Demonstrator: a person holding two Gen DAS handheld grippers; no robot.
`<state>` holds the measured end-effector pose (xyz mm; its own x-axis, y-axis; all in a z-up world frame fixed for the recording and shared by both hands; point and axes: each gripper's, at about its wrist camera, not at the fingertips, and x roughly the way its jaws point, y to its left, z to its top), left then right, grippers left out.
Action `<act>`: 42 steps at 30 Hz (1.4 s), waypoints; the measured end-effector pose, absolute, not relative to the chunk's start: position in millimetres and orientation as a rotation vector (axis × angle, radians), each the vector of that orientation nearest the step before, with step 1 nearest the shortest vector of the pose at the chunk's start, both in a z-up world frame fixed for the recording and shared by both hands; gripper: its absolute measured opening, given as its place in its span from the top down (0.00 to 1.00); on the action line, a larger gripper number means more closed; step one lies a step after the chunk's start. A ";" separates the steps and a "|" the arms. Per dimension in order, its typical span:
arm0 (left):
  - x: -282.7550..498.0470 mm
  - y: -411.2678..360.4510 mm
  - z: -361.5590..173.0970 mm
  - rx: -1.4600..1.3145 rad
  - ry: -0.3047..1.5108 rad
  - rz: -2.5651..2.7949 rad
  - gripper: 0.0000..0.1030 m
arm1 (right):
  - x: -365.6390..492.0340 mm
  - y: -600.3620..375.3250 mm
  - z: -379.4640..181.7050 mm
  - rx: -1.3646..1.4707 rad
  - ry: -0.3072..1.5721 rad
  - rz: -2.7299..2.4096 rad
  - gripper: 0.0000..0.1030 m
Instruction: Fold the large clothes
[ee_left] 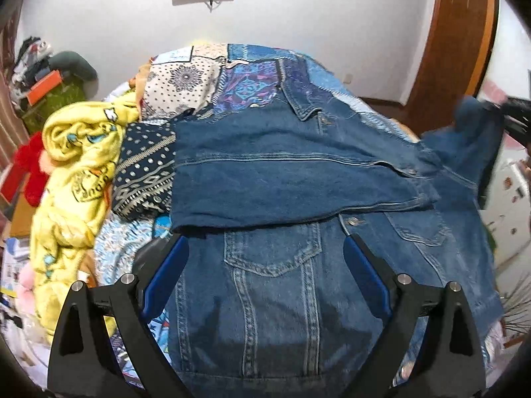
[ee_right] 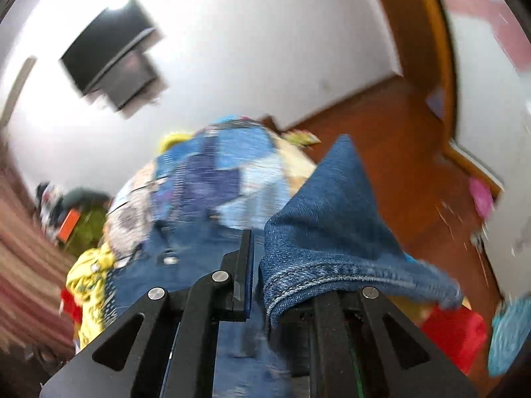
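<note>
A blue denim jacket [ee_left: 282, 265] lies front up on the bed, one sleeve [ee_left: 298, 179] folded across its chest. My left gripper [ee_left: 265, 242] is open and empty, jaws wide apart just above the jacket's chest pocket. My right gripper [ee_right: 257, 252] is shut on the jacket's other sleeve cuff [ee_right: 332, 225], lifted off the bed; the denim drapes over and hides the right finger. In the left wrist view the right gripper [ee_left: 516, 117] shows at the far right, holding the raised sleeve [ee_left: 471, 139].
A patchwork bedspread [ee_left: 232, 76] covers the bed. A crumpled yellow blanket [ee_left: 76, 172] and a dark patterned cloth [ee_left: 146, 172] lie left of the jacket. Clutter stands at the left wall. A wooden door frame [ee_left: 454, 43] and floor [ee_right: 381, 126] are to the right.
</note>
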<state>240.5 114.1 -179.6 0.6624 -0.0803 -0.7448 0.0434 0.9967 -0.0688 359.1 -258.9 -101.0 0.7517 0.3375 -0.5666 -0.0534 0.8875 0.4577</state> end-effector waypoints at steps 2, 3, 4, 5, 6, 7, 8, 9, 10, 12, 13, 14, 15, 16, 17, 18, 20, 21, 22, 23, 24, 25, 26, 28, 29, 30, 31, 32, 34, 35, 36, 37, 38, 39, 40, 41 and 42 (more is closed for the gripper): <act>237.0 118.8 -182.7 -0.046 0.856 -0.068 0.08 | 358.7 -219.2 -100.3 0.410 0.707 0.294 0.90; 235.7 121.2 -184.2 -0.042 0.861 -0.063 0.08 | 360.7 -204.5 -104.4 0.399 0.722 0.324 0.90; 234.2 124.0 -185.0 -0.044 0.864 -0.059 0.08 | 362.0 -183.8 -111.1 0.388 0.744 0.356 0.90; 232.5 127.0 -185.2 -0.053 0.865 -0.060 0.08 | 364.8 -170.3 -120.5 0.375 0.768 0.375 0.90; 230.5 128.9 -185.1 -0.062 0.865 -0.061 0.08 | 368.1 -155.7 -131.1 0.360 0.800 0.388 0.90; 228.5 131.4 -184.6 -0.072 0.864 -0.060 0.08 | 371.3 -143.7 -141.3 0.348 0.831 0.395 0.90; 226.0 134.1 -183.9 -0.077 0.861 -0.057 0.08 | 373.7 -127.3 -158.4 0.330 0.883 0.404 0.90; 224.4 135.8 -182.9 -0.077 0.856 -0.052 0.08 | 377.3 -117.5 -172.3 0.320 0.920 0.407 0.90; 222.7 137.1 -181.8 -0.076 0.848 -0.048 0.08 | 382.0 -107.4 -190.2 0.305 0.970 0.410 0.90; 219.0 140.1 -179.8 -0.077 0.832 -0.037 0.08 | 383.2 -97.0 -215.0 0.302 1.048 0.422 0.90; 218.2 140.1 -178.7 -0.078 0.824 -0.036 0.08 | 382.1 -96.1 -228.5 0.308 1.093 0.429 0.90; 217.6 139.7 -177.3 -0.078 0.816 -0.035 0.08 | 380.8 -93.7 -234.7 0.309 1.123 0.433 0.90; 218.5 138.4 -176.0 -0.074 0.809 -0.033 0.08 | 378.9 -93.3 -243.2 0.307 1.159 0.438 0.90; 220.0 136.5 -174.9 -0.067 0.805 -0.033 0.08 | 374.5 -94.5 -247.5 0.303 1.182 0.439 0.90; 222.5 133.4 -173.3 -0.055 0.801 -0.033 0.08 | 368.1 -95.2 -244.6 0.296 1.202 0.441 0.90; 225.9 127.8 -171.1 -0.038 0.795 -0.032 0.08 | 366.0 -98.3 -244.9 0.291 1.215 0.446 0.90; 233.0 116.1 -166.0 -0.012 0.787 -0.044 0.08 | 360.7 -106.9 -239.7 0.302 1.239 0.477 0.84; 238.0 107.6 -161.6 -0.001 0.781 -0.057 0.08 | 357.6 -113.2 -235.2 0.309 1.248 0.501 0.77; 242.8 98.8 -157.2 0.010 0.773 -0.070 0.08 | 354.3 -119.3 -228.2 0.309 1.240 0.517 0.74; 246.7 91.2 -153.4 0.020 0.766 -0.084 0.08 | 349.1 -127.8 -219.6 0.307 1.207 0.512 0.71; 251.6 80.2 -148.3 0.035 0.758 -0.099 0.08 | 343.3 -137.5 -212.3 0.307 1.169 0.499 0.70; 256.4 69.9 -143.6 0.050 0.751 -0.111 0.08 | 336.4 -150.6 -203.6 0.309 1.123 0.490 0.70; 261.7 58.5 -139.2 0.065 0.746 -0.129 0.08 | 333.1 -156.8 -200.2 0.311 1.099 0.488 0.66; 275.1 30.1 -130.5 0.110 0.750 -0.174 0.08 | 323.1 -186.4 -184.0 0.315 1.019 0.464 0.55; 281.5 16.5 -127.5 0.131 0.754 -0.190 0.08 | 321.0 -194.8 -179.2 0.314 0.988 0.445 0.51; 286.6 3.9 -125.9 0.148 0.757 -0.207 0.08 | 316.7 -210.3 -172.8 0.306 0.948 0.414 0.51; 293.2 -10.3 -124.1 0.165 0.761 -0.229 0.08 | 313.0 -225.3 -167.4 0.293 0.919 0.377 0.50; 300.5 -26.0 -123.1 0.183 0.768 -0.254 0.08 | 312.0 -231.6 -164.8 0.283 0.904 0.351 0.50; 313.1 -54.2 -125.2 0.213 0.791 -0.302 0.06 | 306.4 -259.9 -160.6 0.261 0.865 0.273 0.50; 318.6 -67.5 -127.2 0.227 0.806 -0.324 0.06 | 304.9 -265.7 -160.9 0.255 0.853 0.246 0.49; 325.9 -84.0 -131.4 0.245 0.826 -0.352 0.06 | 302.2 -276.6 -161.2 0.248 0.839 0.205 0.47; 332.1 -99.9 -137.0 0.264 0.848 -0.380 0.06 | 299.3 -289.5 -162.7 0.240 0.825 0.155 0.47; 336.8 -114.6 -143.4 0.281 0.870 -0.405 0.06 | 296.4 -297.6 -164.5 0.233 0.816 0.119 0.46; 342.9 -133.9 -153.2 0.302 0.903 -0.439 0.06 | 294.6 -305.6 -166.7 0.231 0.810 0.089 0.46; 348.0 -148.0 -161.6 0.318 0.929 -0.464 0.06 | 293.3 -311.0 -169.0 0.231 0.807 0.065 0.45; 353.1 -166.1 -173.5 0.339 0.965 -0.488 0.06 | 293.9 -318.5 -172.8 0.241 0.809 0.042 0.45; 357.3 -180.0 -182.5 0.356 0.989 -0.509 0.06 | 293.6 -324.3 -176.3 0.254 0.815 0.031 0.44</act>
<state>357.3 -180.0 -182.5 0.4490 -0.2440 -0.8596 0.5577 0.8281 0.0563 293.6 -324.3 -176.3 0.6871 0.1244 -0.7158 0.0704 0.9692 0.2360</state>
